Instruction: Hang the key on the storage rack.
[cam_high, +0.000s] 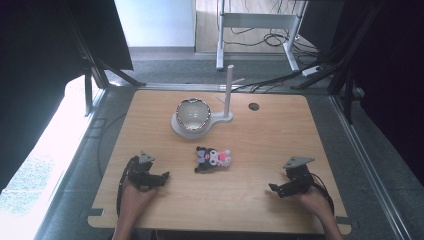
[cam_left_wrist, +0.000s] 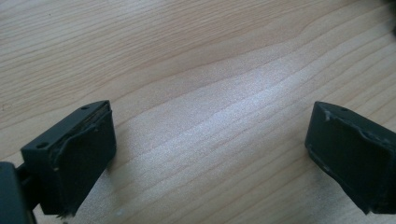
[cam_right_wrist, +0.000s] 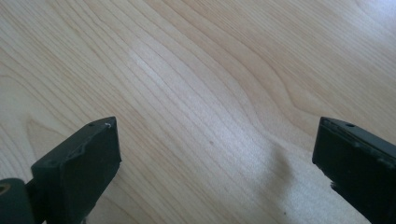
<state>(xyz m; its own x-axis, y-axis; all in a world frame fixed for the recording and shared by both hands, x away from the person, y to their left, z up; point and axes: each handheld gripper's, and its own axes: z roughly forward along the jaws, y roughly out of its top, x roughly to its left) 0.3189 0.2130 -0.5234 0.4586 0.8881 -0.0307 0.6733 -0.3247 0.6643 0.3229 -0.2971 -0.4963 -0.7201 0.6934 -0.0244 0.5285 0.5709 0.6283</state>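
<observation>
Plush toy (cam_high: 213, 159), black and pink, lies on wooden table (cam_high: 270, 135) just in front of shiny bowl (cam_high: 192, 114). Left gripper (cam_high: 159, 179) near toy's left, jaws spread, empty. Right gripper (cam_high: 276, 189) farther off at toy's right, jaws spread, empty.

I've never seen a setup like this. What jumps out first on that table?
A small black, white and pink plush toy lies near the middle of the wooden table. Behind it sits a shiny metal bowl on a white stand with an upright post. Nearer the person, the left gripper and right gripper rest on the wood, jaws wide apart, holding nothing.
</observation>
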